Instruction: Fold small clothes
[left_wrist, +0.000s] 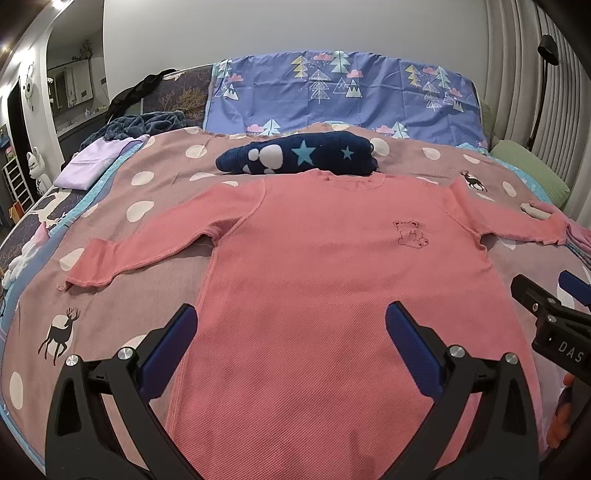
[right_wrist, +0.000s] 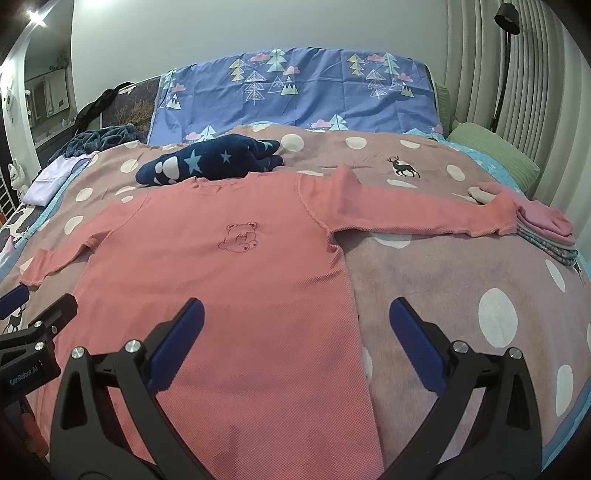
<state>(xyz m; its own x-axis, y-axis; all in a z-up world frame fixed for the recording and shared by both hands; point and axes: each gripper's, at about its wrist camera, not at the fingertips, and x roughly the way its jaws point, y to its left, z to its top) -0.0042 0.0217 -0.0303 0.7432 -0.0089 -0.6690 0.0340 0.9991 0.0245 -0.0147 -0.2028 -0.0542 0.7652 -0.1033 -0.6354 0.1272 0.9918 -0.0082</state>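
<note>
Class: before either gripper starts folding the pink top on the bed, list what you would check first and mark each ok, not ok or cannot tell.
1. Pink top lies flat, front up: ok.
2. Both sleeves spread outward: ok.
3. Left gripper open, holding nothing: ok.
4. Right gripper open, holding nothing: ok.
5. Right sleeve cuff clear of the folded stack: not ok, it reaches it.
6. Navy star garment clear of the collar: cannot tell.

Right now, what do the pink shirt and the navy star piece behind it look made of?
Pink shirt: looks like a waffle or rib knit, probably cotton; matte, with a fine diagonal ridged texture and stitched seams. Navy star piece: looks like fleece or plush; soft fuzzy nap, rounded bulky folds, no sheen. Fibre content can't be confirmed from the pictures.
</note>
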